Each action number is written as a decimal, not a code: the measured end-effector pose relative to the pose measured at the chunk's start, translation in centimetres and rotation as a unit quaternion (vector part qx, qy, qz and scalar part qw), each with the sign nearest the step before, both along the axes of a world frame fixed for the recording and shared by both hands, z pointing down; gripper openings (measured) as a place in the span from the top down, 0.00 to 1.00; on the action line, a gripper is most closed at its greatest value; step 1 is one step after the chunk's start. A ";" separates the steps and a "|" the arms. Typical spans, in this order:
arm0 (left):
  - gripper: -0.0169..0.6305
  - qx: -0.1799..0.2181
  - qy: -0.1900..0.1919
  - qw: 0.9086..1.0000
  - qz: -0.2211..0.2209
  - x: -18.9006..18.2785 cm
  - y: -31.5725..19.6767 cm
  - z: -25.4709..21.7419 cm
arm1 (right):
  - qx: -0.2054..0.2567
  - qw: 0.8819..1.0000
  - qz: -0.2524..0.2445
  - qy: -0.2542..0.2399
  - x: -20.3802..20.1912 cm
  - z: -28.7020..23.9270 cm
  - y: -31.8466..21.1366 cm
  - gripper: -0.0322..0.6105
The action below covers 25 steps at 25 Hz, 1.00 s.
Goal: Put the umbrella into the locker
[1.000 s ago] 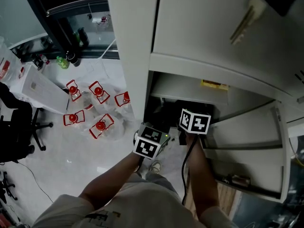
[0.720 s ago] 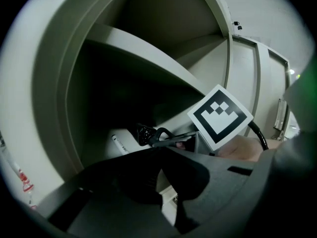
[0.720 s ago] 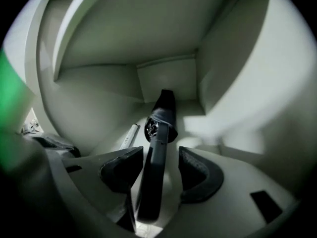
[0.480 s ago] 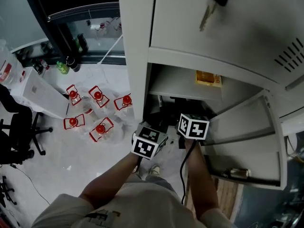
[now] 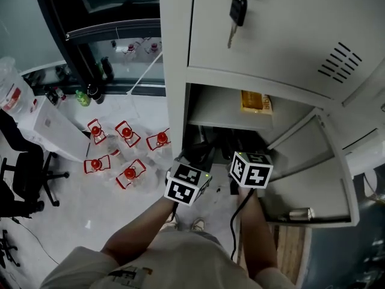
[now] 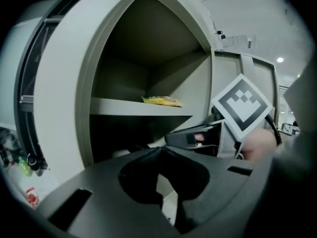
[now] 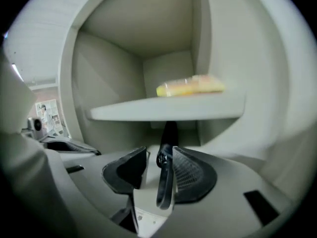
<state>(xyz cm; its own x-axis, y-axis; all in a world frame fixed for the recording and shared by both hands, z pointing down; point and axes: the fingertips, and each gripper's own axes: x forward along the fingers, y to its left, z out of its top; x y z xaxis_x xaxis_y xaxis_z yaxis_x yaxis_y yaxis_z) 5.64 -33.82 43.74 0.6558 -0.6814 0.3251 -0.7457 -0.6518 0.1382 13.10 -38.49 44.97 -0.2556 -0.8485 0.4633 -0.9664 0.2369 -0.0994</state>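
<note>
The locker stands open, its door swung to the right. The umbrella shows as a slim black piece running from between my right gripper's jaws into the dark lower compartment under the shelf. It leans on the right pad with a gap to the left pad, and the jaws are closing. My left gripper sits just left of the right one, tips together with nothing seen between them. In the head view both marker cubes hover in front of the lower compartment.
A yellow packet lies on the shelf. A key hangs from the closed locker door above. Several red-capped water bottles stand on the floor to the left, with an office chair further left. A small object rests at the open door's foot.
Both grippers have lifted a little in front of the lower compartment. The head view has tilted up, bringing the key in the upper door into sight.
</note>
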 end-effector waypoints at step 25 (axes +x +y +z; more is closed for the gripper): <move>0.96 0.242 -0.057 0.968 0.012 -1.9 3.8 -16.6 | 0.238 0.963 -0.097 -0.082 -2.4 -22.5 10.8 0.93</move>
<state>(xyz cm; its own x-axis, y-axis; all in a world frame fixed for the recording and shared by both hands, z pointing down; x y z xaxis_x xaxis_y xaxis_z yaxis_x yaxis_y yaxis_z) 3.71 -30.00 27.11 0.6515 -0.7575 0.0418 -0.7226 -0.6363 -0.2701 10.70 -27.69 22.50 -0.4674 -0.8837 -0.0264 -0.8799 0.4679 -0.0834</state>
